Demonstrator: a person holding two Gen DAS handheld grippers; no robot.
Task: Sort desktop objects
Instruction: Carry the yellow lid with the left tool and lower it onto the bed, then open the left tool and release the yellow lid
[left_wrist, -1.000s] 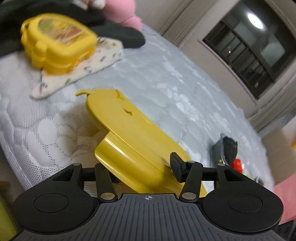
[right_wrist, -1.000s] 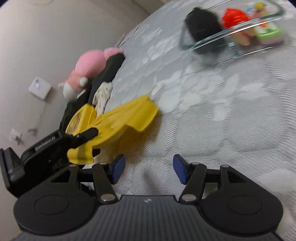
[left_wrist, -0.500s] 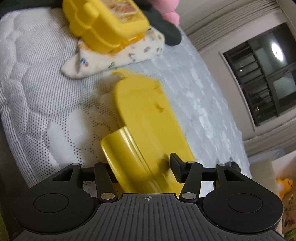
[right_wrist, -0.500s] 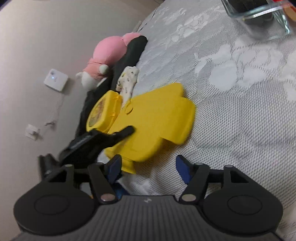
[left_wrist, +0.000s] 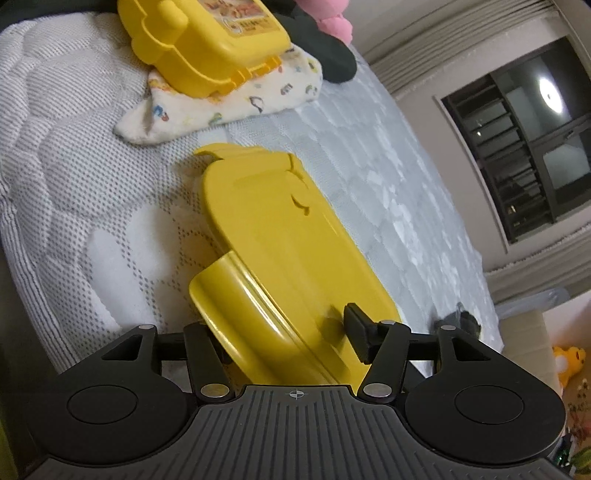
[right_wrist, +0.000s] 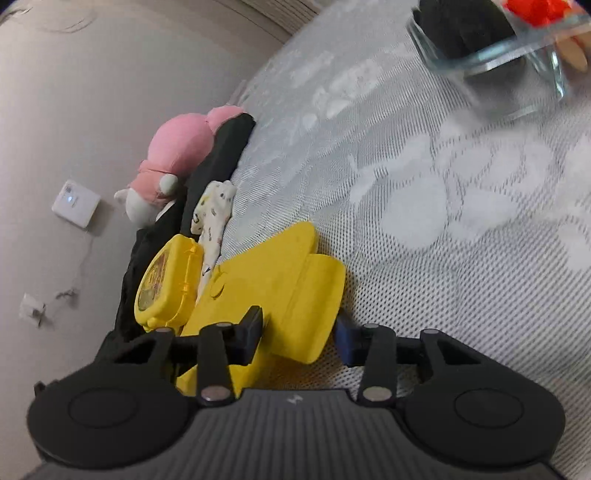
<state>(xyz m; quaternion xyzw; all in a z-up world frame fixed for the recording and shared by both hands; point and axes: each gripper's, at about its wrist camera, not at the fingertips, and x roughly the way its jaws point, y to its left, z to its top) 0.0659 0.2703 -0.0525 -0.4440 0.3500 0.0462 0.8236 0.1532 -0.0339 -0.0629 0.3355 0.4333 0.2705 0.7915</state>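
Note:
A flat yellow plastic piece (left_wrist: 280, 236) with a side tab lies on the white mattress (left_wrist: 74, 192). My left gripper (left_wrist: 275, 328) straddles its near end. The jaws are opening, and the right pad (left_wrist: 356, 332) stands just off the yellow surface while the left one is hidden behind the piece. In the right wrist view the same yellow piece (right_wrist: 280, 280) sits between the fingers of my right gripper (right_wrist: 299, 332). Its jaws are closing, and the pads touch both sides of the tab.
A yellow lidded box (left_wrist: 207, 40) rests on a patterned cloth (left_wrist: 236, 99) by a black garment and a pink plush (right_wrist: 181, 158) near the wall. A glass container (right_wrist: 498, 48) holding a black item and red toy stands far right on the mattress.
The left gripper rolled and sank, and its right pad has come off the yellow piece. The right gripper closed in on the piece, and its jaws narrowed around the tab.

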